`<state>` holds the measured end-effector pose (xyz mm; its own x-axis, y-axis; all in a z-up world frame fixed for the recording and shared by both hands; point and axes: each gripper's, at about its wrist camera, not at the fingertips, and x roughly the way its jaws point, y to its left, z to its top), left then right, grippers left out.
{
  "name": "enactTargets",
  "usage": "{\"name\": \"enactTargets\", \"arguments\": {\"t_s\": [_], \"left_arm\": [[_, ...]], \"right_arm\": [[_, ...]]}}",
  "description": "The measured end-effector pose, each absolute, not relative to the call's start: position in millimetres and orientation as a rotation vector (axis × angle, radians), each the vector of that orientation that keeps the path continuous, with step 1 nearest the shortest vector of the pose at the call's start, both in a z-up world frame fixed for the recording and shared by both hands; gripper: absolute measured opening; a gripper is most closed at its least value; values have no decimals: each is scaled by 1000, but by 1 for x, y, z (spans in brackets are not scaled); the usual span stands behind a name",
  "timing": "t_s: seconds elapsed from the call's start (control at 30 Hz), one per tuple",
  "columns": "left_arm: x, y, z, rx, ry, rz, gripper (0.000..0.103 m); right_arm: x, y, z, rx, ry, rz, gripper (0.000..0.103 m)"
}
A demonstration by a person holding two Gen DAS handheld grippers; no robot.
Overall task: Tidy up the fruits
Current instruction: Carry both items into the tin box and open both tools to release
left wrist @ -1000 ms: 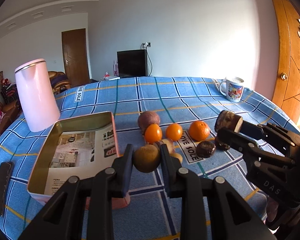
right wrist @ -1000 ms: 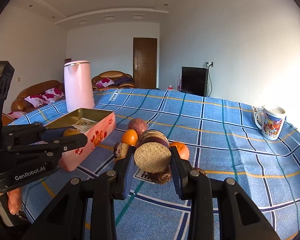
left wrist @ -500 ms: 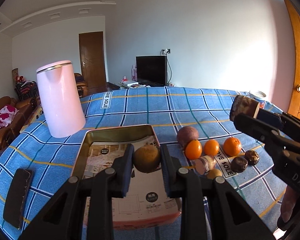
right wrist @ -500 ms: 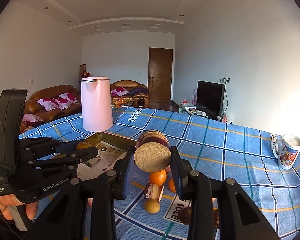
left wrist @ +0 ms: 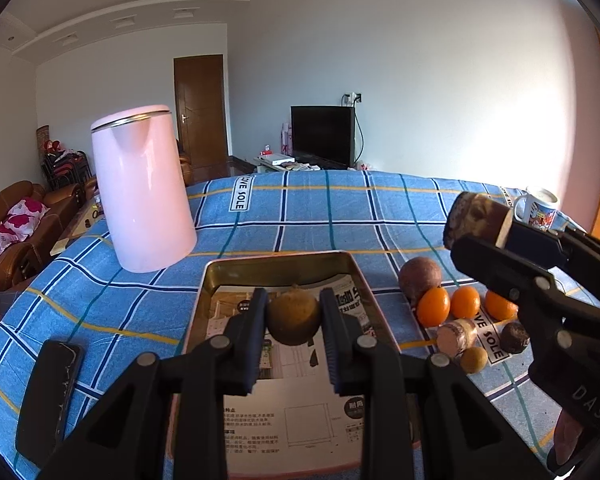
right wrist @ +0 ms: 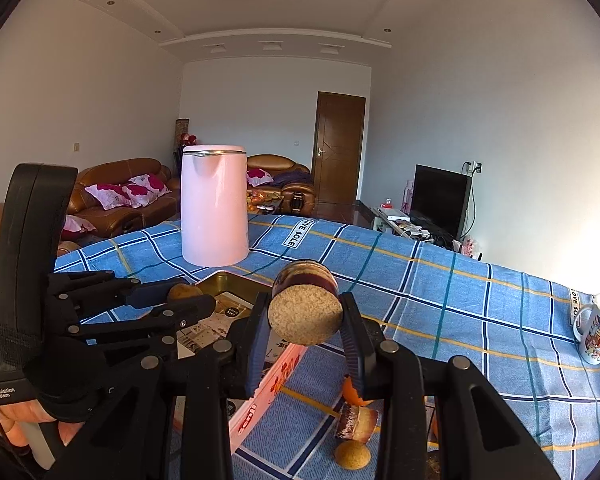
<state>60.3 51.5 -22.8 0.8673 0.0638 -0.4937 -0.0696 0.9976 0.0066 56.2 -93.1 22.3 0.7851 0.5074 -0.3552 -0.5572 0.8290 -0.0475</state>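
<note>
In the left wrist view, the left claw (left wrist: 293, 322) has been carried from the fruit pile to above the tin tray (left wrist: 364, 280); a brown round fruit (left wrist: 293, 315) is pinched.

In the right wrist view, the right claw (right wrist: 305, 326) has been lifted toward the tray, pinching a cut fruit piece (right wrist: 305, 314). Both releases seem near.

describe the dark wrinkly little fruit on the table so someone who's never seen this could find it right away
Start at the metal tray lined with newspaper on the blue checked tablecloth, then look right to the loose fruit beside it. Just past the row of three oranges, nearer the camera, sits the dark wrinkly fruit. It is the only near-black, shrivelled piece; its neighbours are bright orange or pale tan.
</note>
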Motion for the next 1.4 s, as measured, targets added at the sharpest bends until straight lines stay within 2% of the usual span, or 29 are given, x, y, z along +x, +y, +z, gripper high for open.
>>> {"name": "enactTargets", "arguments": {"t_s": [0.6,1.4], "left_arm": [[77,90,-36,-52,582,106,28],[94,103,-58,-47,693,106,28]], "right_arm": [[75,-44,4,-205,413,625,36],[92,-10,-31,-289,622,675,36]]}}
